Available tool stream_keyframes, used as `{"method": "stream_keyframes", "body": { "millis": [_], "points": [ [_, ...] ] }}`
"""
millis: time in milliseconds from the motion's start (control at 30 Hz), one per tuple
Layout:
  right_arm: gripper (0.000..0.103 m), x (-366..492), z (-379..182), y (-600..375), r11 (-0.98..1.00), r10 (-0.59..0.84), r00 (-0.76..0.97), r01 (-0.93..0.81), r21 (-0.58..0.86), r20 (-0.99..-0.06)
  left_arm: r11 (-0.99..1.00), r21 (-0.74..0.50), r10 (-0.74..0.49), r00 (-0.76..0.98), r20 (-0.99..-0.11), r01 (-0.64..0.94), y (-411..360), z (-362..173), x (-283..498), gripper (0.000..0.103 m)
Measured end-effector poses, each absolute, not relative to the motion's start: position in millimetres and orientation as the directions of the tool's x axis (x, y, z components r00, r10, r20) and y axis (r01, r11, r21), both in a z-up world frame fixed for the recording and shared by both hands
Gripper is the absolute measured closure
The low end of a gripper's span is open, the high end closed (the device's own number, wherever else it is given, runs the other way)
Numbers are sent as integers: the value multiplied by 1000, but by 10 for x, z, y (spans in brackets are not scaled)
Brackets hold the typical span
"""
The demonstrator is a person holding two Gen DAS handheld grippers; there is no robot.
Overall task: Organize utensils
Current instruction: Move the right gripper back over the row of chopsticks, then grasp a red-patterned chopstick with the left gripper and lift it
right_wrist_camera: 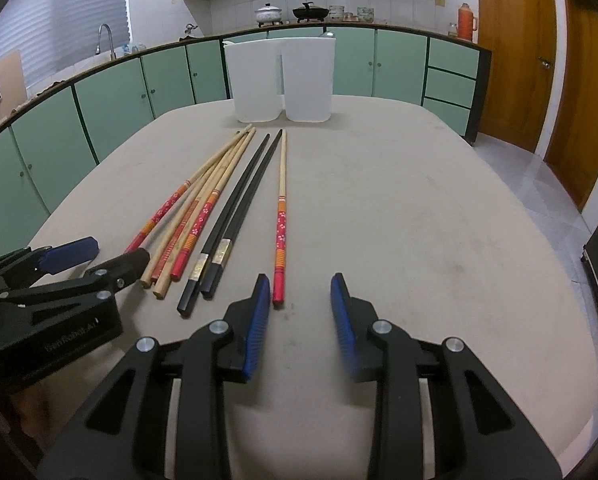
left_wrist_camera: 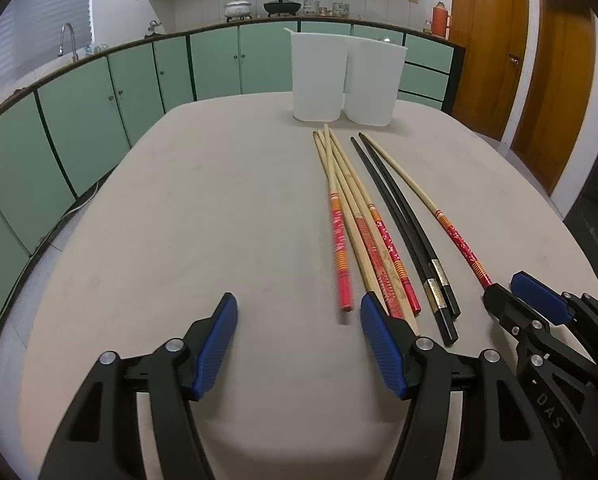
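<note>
A: Where are the chopsticks (left_wrist_camera: 363, 216)?
B: Lying on the table (left_wrist_camera: 179, 200), near two white tubs (left_wrist_camera: 347, 80).
A: And the grabbers?
B: The left gripper (left_wrist_camera: 297, 308) and right gripper (right_wrist_camera: 301, 292) both gape apart, holding nothing.

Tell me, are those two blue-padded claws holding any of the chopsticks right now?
No. The left gripper and right gripper are both open and empty; all chopsticks lie on the table.

Both wrist views low, facing chopsticks (left_wrist_camera: 341, 220)
</note>
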State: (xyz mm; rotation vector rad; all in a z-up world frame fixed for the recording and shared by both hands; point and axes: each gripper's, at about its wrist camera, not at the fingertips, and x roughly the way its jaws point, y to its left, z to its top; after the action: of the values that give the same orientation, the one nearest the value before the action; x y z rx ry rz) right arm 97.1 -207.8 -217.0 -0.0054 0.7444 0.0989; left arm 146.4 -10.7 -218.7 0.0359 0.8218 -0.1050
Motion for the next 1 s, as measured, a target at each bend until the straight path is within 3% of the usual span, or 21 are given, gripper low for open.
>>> {"method": "stream_keyframes", "body": {
  "millis": [33, 100, 167, 267, 633, 733, 800, 1000],
  "points": [
    [73, 978, -2168, -2079, 995, 86, 731, -91, 29, -677, 994, -9, -78, 676, -733, 105, -107, -2184, 1458, 47],
    [90, 989, -2166, -2076, 995, 90, 729, -94, 31, -679, 994, -13, -80, 676, -733, 104, -117, -2173, 1458, 62],
    [98, 1001, -2156, -2066, 994, 102, 724, -108, 34, -682, 992, -22, -101, 670, -735, 125, -147, -2167, 1459, 81],
    [98, 995, -2144, -2063, 992, 115, 721, -118, 43, -683, 988, -28, -122, 664, -737, 149, -193, -2161, 1444, 97],
    [95, 970, -2114, -2131, 987, 161, 719, -131, 95, -676, 988, -55, -138, 669, -730, 145, -132, -2104, 1402, 97],
    [87, 944, -2107, -2180, 984, 176, 720, -138, 110, -671, 989, -61, -136, 665, -735, 135, -100, -2123, 1410, 98],
    [72, 930, -2095, -2214, 982, 189, 720, -146, 121, -668, 989, -63, -135, 663, -736, 132, -82, -2129, 1419, 98],
    [70, 896, -2116, -2206, 977, 211, 710, -179, 118, -672, 989, -64, -136, 662, -737, 133, -75, -2153, 1432, 98]
  ]
}}
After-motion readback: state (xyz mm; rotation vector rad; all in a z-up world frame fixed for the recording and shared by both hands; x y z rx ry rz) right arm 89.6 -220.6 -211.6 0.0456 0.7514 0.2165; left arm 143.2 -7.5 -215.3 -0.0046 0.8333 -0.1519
